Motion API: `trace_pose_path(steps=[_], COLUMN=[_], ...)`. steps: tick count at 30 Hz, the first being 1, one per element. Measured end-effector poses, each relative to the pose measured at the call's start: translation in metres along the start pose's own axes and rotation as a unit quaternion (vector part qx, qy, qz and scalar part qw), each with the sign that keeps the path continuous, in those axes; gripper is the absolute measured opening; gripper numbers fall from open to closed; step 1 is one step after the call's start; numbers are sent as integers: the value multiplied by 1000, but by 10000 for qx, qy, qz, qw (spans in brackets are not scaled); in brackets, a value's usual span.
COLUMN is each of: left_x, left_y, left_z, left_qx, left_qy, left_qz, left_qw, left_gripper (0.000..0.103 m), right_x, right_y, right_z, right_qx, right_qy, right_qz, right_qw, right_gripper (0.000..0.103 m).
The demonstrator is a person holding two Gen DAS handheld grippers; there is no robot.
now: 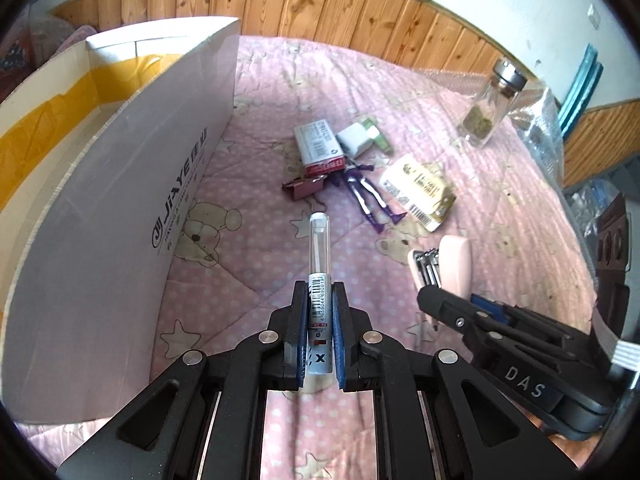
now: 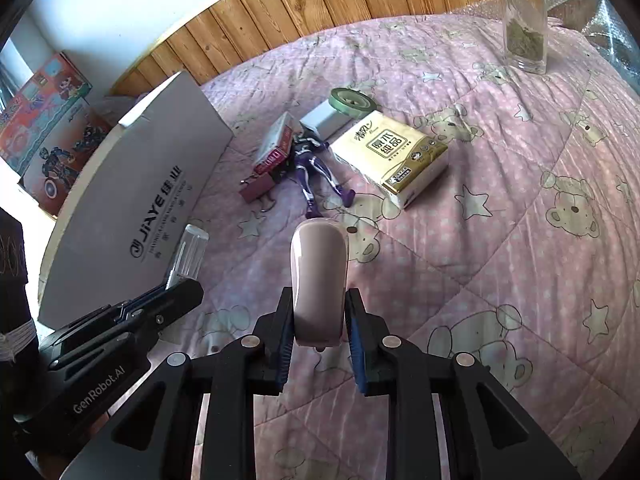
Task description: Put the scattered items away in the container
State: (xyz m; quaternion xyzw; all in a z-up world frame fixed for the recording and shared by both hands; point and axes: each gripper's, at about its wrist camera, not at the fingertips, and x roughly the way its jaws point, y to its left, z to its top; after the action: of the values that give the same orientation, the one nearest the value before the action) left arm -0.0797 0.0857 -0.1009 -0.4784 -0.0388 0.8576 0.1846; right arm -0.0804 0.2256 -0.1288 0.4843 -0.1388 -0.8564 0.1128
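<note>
Pen (image 1: 319,280) sits clamped between the jaws of your left gripper (image 1: 320,300), its clear cap pointing away from you, with the box (image 1: 120,200) just to the left. Carry it over that tall grey wall before you let go; the wall stands high beside the gripper, so I'd lift first and only then swing left, or the pen's long front end may catch the rim. Release low inside so it doesn't bounce out.

Your right gripper (image 2: 318,320) has the pink stapler (image 2: 319,280) between its jaws, which look closed onto its sides near the rear end. The stapler is smooth and rounded, so I'd check the grip is square before raising it; a hold this far back could let the nose droop. In the left view its metal underside shows, so it may hang open.

Keep the two grippers apart as they go to the box: they're close together now.

Everything lies on a bed under a pink quilt (image 2: 500,208) printed with bears and stars, soft and quilted, so things sink in a little. Mid-quilt lie a purple figure (image 2: 316,168), a tissue pack (image 2: 394,156), a red-and-white carton (image 2: 276,148), a tape roll (image 2: 352,102) and a white block (image 2: 326,120); a jar (image 2: 524,28) stands near the far right edge. Wood panelling (image 2: 280,12) runs behind under a white wall.
</note>
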Motion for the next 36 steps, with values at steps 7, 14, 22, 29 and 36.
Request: trace_pose_path(steps=[7,14,22,29,36], left_x=[-26,-47,-68,-79,-91], left_y=[-5,-7,-2,0,2], left_z=[0,-8,-11,-9,-7], left_qx=[-84,-62,-157,-226,-265], left_qy=[-217,-369,-569,-677,-810], left_qz=[-226,-311,-430,-539,-643], left_qw=[9995,9988,9973,9960,9943], left_gripper=[11,11,11,11,11], right_x=[-33,-56,-69,-77,-87], right_y=[2,15,31,44,53], right_z=[-7,-17,-24,-27,-28], right_qx=[-115,-307,-561,-750,-891], right_qy=[-233,-508,-713,-812,-974], right_qz=[25,30,30,34,-27], right_qw=[9997,9982,9959,9939,9913], right_gripper=[26,26,26,26,26])
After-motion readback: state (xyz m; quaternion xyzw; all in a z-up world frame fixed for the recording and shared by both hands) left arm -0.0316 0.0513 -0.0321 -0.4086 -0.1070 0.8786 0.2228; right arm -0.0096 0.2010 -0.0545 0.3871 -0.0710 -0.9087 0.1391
